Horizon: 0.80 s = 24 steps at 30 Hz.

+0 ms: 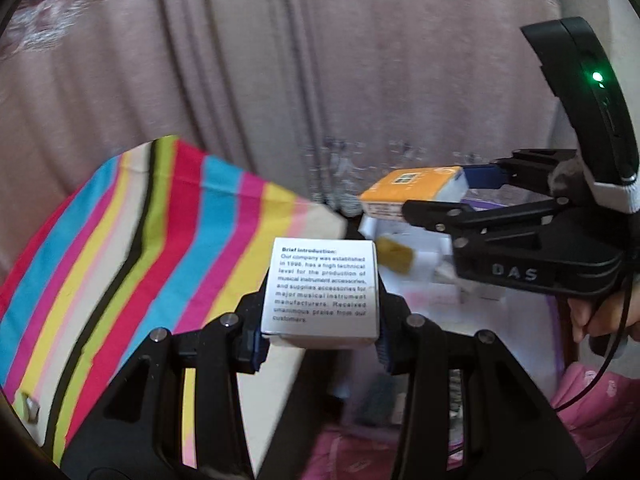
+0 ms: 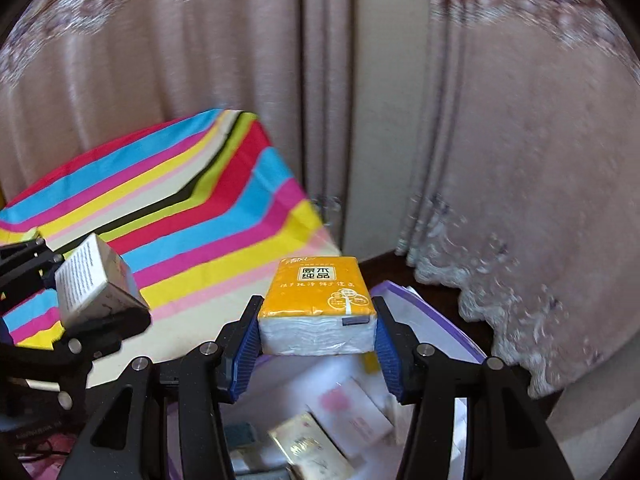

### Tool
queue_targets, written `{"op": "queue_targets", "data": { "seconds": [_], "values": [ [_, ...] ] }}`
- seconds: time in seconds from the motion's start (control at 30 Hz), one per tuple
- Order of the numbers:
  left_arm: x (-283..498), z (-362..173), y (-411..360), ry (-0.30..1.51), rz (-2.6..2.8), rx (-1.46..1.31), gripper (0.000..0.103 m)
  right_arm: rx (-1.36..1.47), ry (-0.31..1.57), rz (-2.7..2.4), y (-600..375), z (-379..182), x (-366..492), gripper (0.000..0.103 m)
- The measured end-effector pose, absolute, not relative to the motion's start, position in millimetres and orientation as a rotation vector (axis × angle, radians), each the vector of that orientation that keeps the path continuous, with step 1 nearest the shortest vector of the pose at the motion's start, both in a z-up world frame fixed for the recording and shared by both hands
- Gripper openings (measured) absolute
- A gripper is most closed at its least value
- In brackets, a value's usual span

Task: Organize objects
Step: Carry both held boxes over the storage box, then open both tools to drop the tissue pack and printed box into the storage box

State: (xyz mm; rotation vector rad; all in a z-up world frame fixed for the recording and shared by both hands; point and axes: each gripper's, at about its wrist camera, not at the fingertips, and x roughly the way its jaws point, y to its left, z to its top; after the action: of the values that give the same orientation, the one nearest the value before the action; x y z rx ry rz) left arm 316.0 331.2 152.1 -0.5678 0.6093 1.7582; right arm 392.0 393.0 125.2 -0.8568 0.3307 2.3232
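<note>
- The left tool (image 1: 320,340) is clamped on a small white box (image 1: 322,290) printed with black text, the pads pressing its two side faces, and holds it up in the air, near the right edge of the striped cloth (image 1: 120,240).
- The right tool (image 2: 318,340) grips an orange tissue pack (image 2: 318,308) by its two short ends and carries it above an open bin with a purple rim (image 2: 432,312), which sits right of the striped cloth.
- The white box looks like thin card: light and stiff at the edges, but likely to dent under a hard squeeze. Its flat side faces, where it is held now, seem the best place to take it.
- The tissue pack is soft under glossy film, so it should give under pressure and may slip. Gripping the ends low on the paper stack, as now, looks sound.
- The bin already holds several small packets and boxes (image 2: 352,420), lying loosely jumbled.
- The striped cloth covers a raised surface to the left; whether that is a table or something else I cannot tell.
- Pinkish-grey curtains (image 2: 520,160) with a lace hem hang along the far side, reaching a dark floor (image 2: 432,280).
- Pink fabric (image 1: 592,408) shows at near right in the left wrist view, beside a hand (image 1: 600,316) on the right tool's grip.
</note>
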Motion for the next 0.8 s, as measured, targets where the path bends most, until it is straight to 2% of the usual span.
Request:
{"op": "queue_targets", "data": {
  "seconds": [0.13,0.37,0.8],
  "values": [
    [324,140,338,0.590,1.682,-0.647,0.045,-0.870,0.343,2.292,395,118,408,0.053],
    [305,117,333,0.496,1.639,-0.826,0.045,-0.919,0.242,2.263,387,107,425,0.053],
    [330,95,334,0.410,1.390,-0.911,0.045,-0.878,0.378,2.198,408,97,454,0.053]
  ]
}}
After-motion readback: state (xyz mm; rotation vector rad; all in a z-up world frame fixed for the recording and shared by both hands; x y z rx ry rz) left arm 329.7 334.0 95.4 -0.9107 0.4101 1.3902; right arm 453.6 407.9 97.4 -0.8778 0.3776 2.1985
